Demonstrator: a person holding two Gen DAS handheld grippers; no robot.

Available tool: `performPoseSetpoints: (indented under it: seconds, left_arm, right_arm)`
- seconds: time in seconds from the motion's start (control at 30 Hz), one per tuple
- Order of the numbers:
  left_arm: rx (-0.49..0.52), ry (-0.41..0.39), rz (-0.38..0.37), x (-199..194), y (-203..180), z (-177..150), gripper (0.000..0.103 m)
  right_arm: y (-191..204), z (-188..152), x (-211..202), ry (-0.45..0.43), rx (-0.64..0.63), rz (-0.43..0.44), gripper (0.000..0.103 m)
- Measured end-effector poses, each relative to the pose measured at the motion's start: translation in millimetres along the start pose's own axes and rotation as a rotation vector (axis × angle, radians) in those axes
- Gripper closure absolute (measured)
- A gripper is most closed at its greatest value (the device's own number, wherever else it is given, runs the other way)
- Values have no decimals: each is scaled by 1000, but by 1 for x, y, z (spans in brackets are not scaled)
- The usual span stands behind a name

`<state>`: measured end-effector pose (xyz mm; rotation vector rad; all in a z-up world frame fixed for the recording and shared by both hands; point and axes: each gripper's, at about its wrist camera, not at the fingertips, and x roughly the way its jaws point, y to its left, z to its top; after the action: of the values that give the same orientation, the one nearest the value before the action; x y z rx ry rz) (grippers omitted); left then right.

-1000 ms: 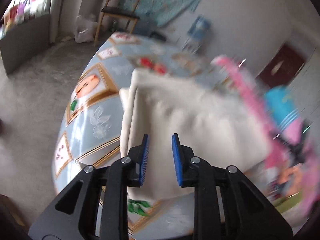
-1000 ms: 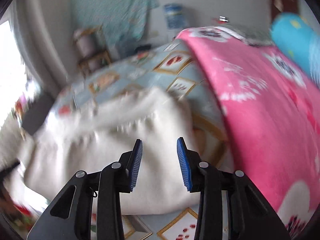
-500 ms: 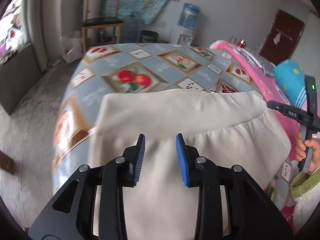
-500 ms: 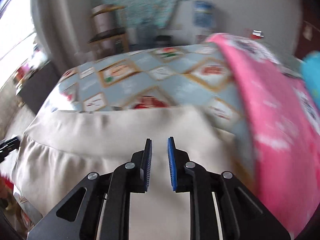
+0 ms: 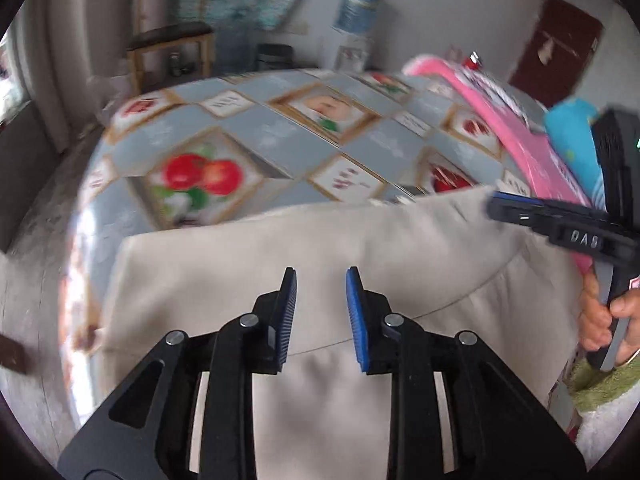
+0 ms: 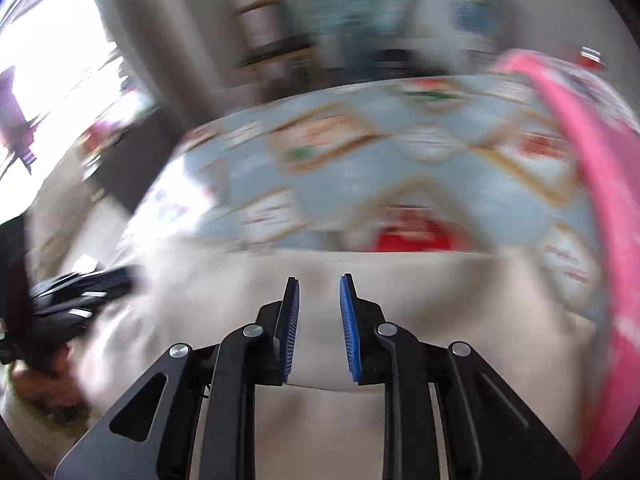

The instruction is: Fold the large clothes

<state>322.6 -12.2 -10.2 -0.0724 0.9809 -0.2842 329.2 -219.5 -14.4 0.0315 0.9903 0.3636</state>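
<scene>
A large cream garment (image 5: pixel 320 248) lies folded on the bed with the blue fruit-print cover (image 5: pixel 280 136). My left gripper (image 5: pixel 321 292) hovers open and empty over its near half. My right gripper (image 6: pixel 319 300) is open and empty over the same cream garment (image 6: pixel 400 280); it also shows at the right edge of the left wrist view (image 5: pixel 496 204), held by a hand beside the garment's far right corner. The right wrist view is blurred by motion.
A pink blanket (image 5: pixel 500 120) and a blue pillow (image 5: pixel 572 136) lie along the bed's right side. A wooden chair (image 5: pixel 172 40), a water dispenser (image 5: pixel 356 8) and a dark door (image 5: pixel 560 44) stand at the far wall. Bare floor lies left of the bed.
Both grippers have drawn back toward the near edge of the garment. The right jaws have opened wider than half a second ago. The garment lies flatter and folded over.
</scene>
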Motion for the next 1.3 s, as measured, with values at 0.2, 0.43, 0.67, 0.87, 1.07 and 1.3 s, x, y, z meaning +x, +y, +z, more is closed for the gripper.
performPoseSetpoints:
  seconds: [0.2,0.43,0.67,0.87,1.07,1.3]
  left_arm:
    - [-46,41,91,18,-1,1,77]
    - [60,-8,-80,-36,-27,-24,74]
    - [89,83,-36,0,-48,-46,75]
    - [60,67,-42,-33,-25,-74,63]
    - [40,38,-26,-46,-22,-89,63]
    - [-42,34,90,-70,5,-125,38]
  right_arm:
    - [-1,3,18,63,102,-71,81]
    - [35,-52,-39,-8,25,-77,63]
    - [36,-81,-26,40,66,-180,62]
    - [-20,-118,-74,-20,194,-324,53]
    - [-28,-137,-87,-23,200,-318,51]
    - [-35,-181,-96,-42,256,-364,22]
